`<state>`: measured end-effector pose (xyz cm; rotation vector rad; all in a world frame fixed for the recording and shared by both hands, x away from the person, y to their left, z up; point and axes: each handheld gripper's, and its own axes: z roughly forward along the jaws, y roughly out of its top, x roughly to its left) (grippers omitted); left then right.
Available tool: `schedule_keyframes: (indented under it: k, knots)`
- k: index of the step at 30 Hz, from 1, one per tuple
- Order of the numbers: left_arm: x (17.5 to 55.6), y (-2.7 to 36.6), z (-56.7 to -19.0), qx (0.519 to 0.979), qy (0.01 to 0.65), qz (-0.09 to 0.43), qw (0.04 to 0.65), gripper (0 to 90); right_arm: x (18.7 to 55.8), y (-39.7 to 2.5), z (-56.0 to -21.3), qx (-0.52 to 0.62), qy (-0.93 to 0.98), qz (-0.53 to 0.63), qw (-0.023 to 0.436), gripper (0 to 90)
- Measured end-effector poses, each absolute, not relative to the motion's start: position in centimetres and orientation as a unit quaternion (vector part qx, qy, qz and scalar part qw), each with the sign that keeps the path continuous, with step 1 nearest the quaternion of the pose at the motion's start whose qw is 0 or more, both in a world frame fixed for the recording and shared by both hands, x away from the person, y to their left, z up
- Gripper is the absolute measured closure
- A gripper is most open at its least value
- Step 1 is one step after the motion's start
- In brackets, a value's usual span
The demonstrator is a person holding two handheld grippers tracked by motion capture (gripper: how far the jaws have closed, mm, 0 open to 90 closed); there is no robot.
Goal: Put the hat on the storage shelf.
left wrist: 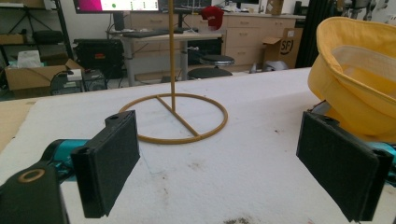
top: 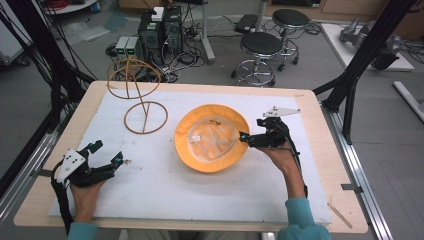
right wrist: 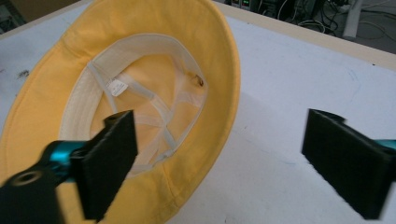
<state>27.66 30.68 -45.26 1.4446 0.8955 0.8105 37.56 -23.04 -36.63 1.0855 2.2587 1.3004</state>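
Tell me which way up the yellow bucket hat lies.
Upside down. The yellow fabric bucket hat lies crown-down on the white mat, its pale lining, seam tapes and label facing up, brim spread around.

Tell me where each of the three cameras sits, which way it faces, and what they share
High view: above the person's side, looking forward and down on the table; both forearms, left gripper and right gripper show.
Left gripper view: low over the white mat, facing the wire stand; its open jaws show.
Right gripper view: angled down at the yellow hat; its open jaws show.
Shared: the hat appears in all three.
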Motion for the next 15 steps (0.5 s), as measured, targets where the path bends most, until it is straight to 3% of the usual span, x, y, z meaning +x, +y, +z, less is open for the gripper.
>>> schedule_keyframes:
  k: [7, 15]
  knots:
    - [27.66, 30.71, -45.24, 0.621, 0.384, 0.348, 0.588, 13.4, 37.98, -22.52, -36.98, 0.385, 0.798, 0.441, 0.143, 30.6]
    - [27.65, 30.70, -45.26, 0.620, 0.386, 0.348, 0.587, 13.4, 37.90, -22.33, -37.04, 0.387, 0.809, 0.427, 0.117, 63.1]
